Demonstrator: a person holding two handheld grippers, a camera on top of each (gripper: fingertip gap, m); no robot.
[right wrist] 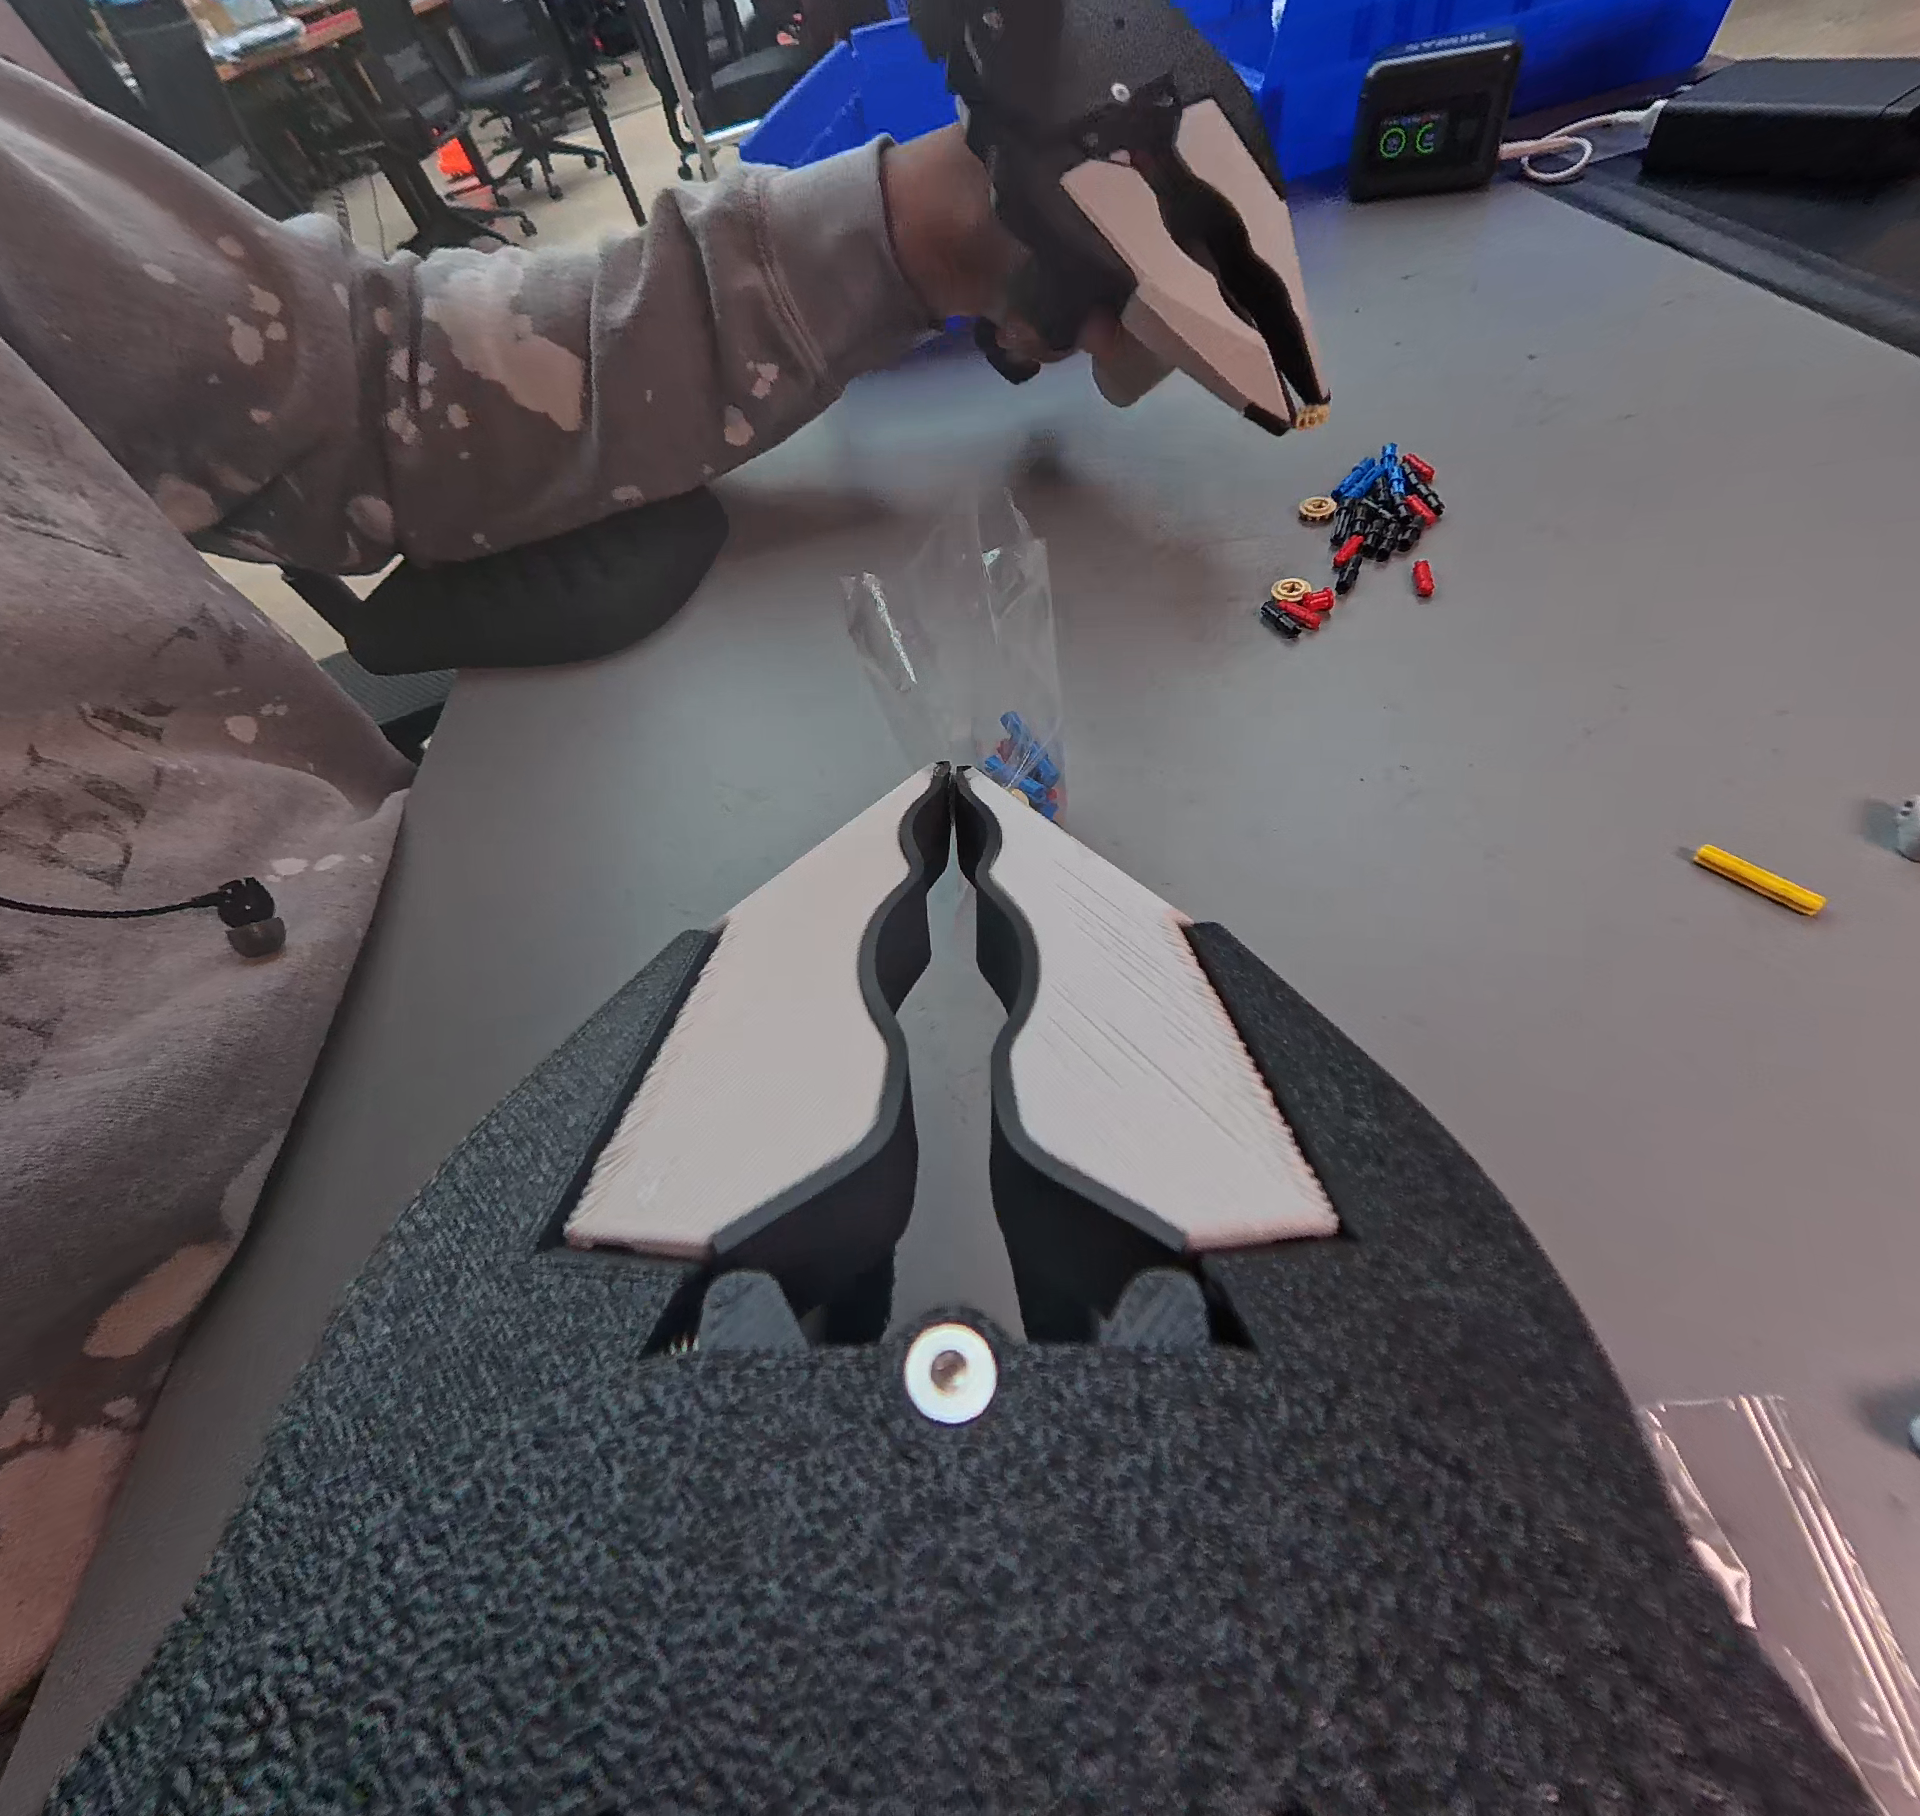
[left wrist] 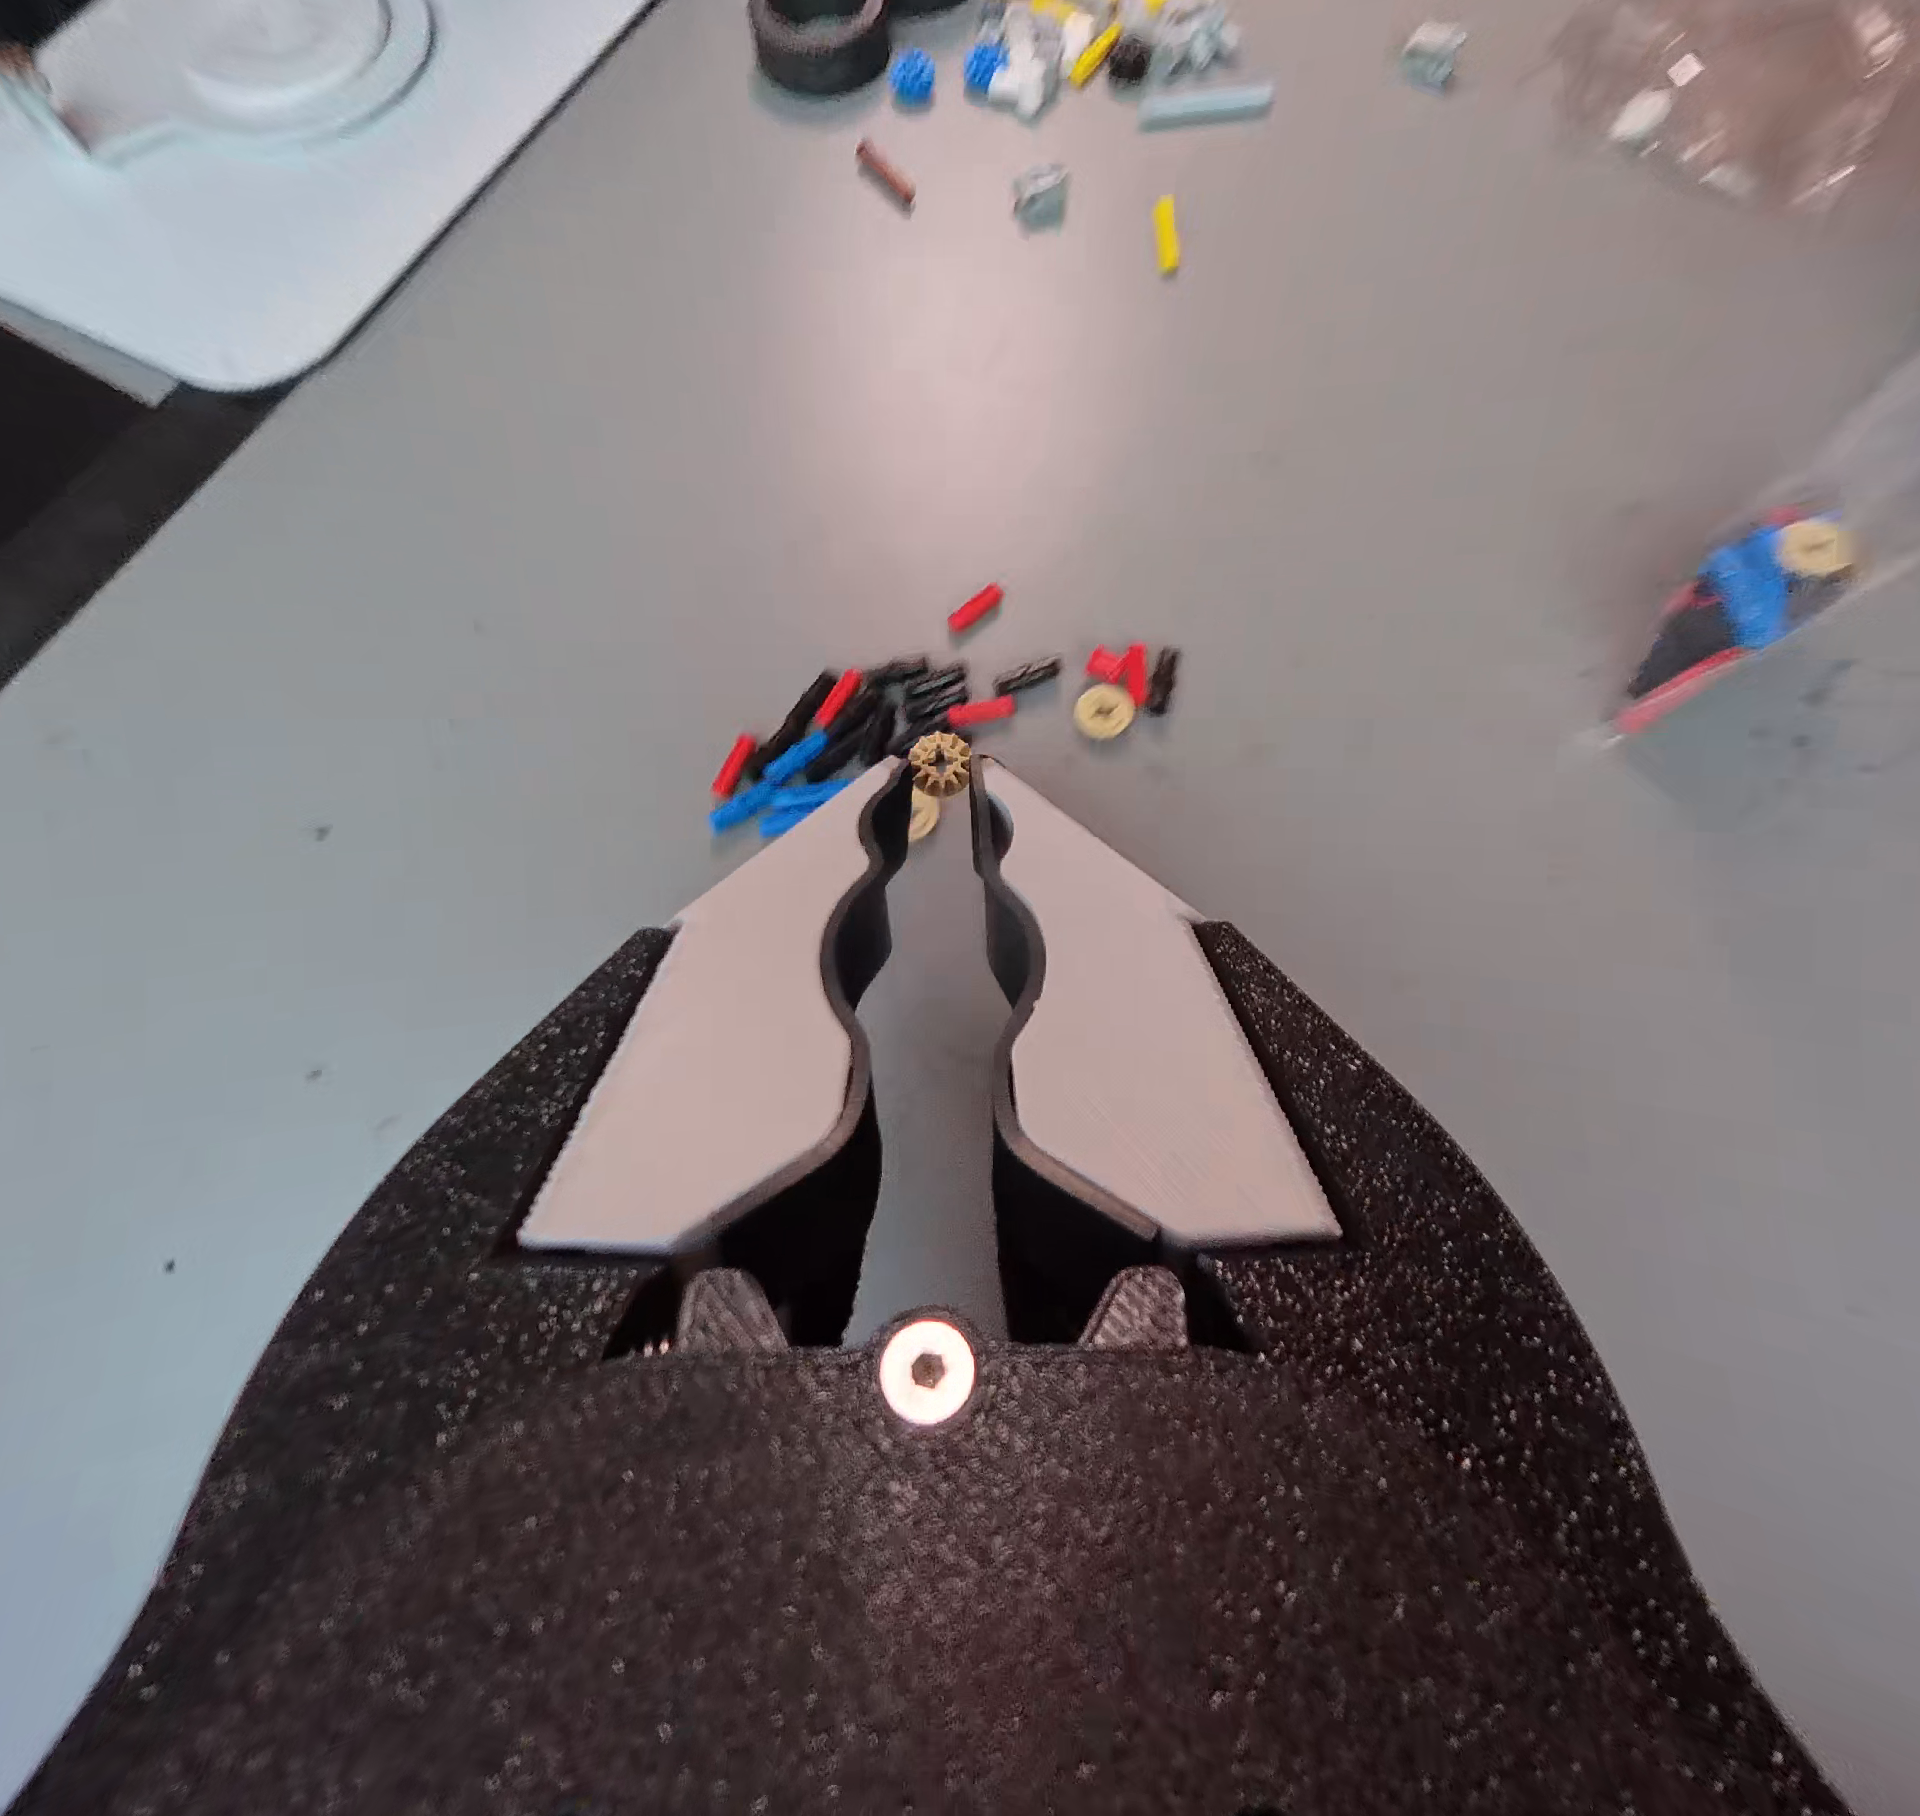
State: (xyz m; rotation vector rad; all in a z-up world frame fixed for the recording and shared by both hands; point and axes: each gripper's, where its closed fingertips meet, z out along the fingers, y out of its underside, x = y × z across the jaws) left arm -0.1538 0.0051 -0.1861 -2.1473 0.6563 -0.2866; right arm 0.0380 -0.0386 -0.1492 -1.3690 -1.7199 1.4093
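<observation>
Right gripper (right wrist: 953,772): jaws pressed together on the clear bag (right wrist: 961,623), pinched low so it stands up off the grey surface (right wrist: 1558,1091). Beyond the bag, left gripper (right wrist: 1304,416): jaws clamped on a tan gear (left wrist: 940,761), held just above the pin pile (right wrist: 1377,514), likely for a clean lift.

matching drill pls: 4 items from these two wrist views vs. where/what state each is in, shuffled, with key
Things:
1. tan gear
2. clear bag
3. yellow rod
4. black tyres

States:
A. lying alone on the grey table, to the right of the right tongs
B. far end of the table, beside a heap of yellow and grey parts
C. pinched in the left tongs' tips, above the pin pile
D. gripped by the right tongs, blue pins inside

Pairs: 1-C, 2-D, 3-A, 4-B
</observation>
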